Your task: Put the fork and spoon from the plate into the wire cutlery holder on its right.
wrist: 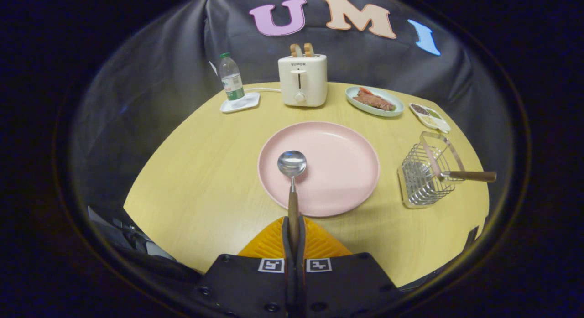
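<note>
Both claw fingers clamping spoon, level

Pale wooden table, black cloth wall behind, dim booth light

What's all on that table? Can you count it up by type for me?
Cutlery: 2, spoon held in the shut gripper, wooden-handled piece in the wire holder
Plates and dishes: 4
Toaster: 1
Bottle: 1
Wire holder: 1
Total: 9
</note>
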The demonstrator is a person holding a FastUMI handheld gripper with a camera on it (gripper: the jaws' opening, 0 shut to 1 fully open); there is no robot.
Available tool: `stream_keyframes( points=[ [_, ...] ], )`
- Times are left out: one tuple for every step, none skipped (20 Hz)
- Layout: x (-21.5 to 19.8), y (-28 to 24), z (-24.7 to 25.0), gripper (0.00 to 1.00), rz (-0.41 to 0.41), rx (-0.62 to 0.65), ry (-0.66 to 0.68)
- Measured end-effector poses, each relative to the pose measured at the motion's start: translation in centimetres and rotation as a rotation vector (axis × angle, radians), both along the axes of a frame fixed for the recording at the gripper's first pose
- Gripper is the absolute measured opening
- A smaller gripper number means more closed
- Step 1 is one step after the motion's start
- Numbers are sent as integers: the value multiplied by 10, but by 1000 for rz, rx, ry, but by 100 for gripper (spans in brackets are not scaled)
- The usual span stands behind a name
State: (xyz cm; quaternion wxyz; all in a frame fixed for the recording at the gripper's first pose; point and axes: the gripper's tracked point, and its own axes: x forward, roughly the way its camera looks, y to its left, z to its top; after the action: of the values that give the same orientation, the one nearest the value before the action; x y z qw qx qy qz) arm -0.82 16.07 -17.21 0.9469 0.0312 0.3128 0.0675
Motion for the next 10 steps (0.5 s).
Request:
stream_keyframes(
  points=[
    [-2,-2,4,4,-1,10,-2],
    [-3,-5,9,3,-2,21,-5],
    [-5,-9,13,3,-1,27,-6],
    [-8,-15,18,3,0,27,-8],
    [-11,-21,23,3,2,27,-11],
    [-13,-28,28,3,0,26,-11],
    [-16,-37,34,3,-4,29,-7],
    [-19,-45,39,3,-7,37,0],
    [-21,-54,45,3,-17,49,2],
    [-23,-63,52,3,-26,63,5]
  ],
)
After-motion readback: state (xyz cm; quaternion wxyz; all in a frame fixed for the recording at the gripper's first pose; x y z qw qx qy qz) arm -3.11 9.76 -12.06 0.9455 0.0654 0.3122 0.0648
